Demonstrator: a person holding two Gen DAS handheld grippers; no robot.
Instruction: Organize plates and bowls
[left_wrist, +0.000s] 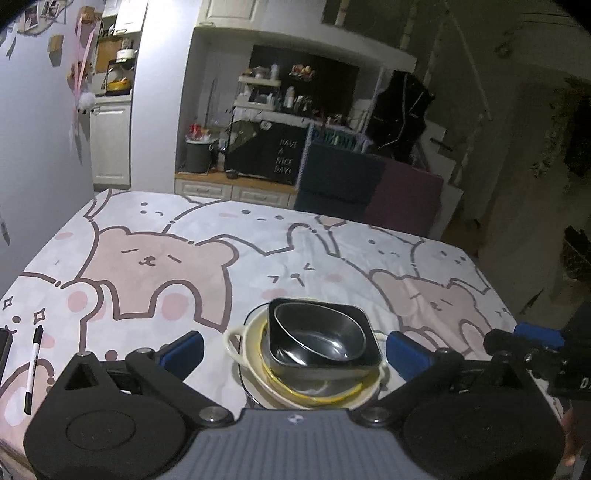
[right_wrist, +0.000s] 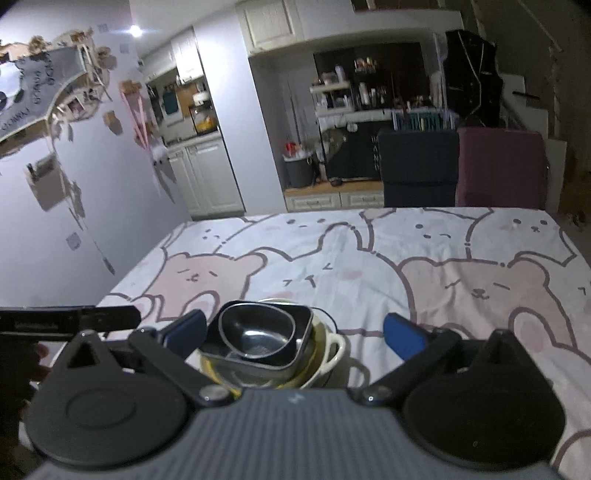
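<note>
A stack of dishes stands on the table near its front edge. A small black oval bowl (left_wrist: 319, 334) lies tilted inside a black square bowl (left_wrist: 365, 325). Both sit in a cream two-handled dish (left_wrist: 236, 338) with a yellow rim, on a white plate (left_wrist: 258, 393). My left gripper (left_wrist: 295, 349) is open, its blue fingertips on either side of the stack, not touching it. My right gripper (right_wrist: 295, 334) is open; the stack (right_wrist: 258, 338) sits toward its left fingertip, and the cream dish handle (right_wrist: 338, 349) shows in the gap.
The table wears a cartoon bear and rabbit cloth (left_wrist: 155, 258). A black marker (left_wrist: 34, 369) lies at the left front. Two chairs, dark blue (right_wrist: 419, 166) and maroon (right_wrist: 500, 166), stand at the far edge. The right gripper's body shows at the left view's right edge (left_wrist: 535, 343).
</note>
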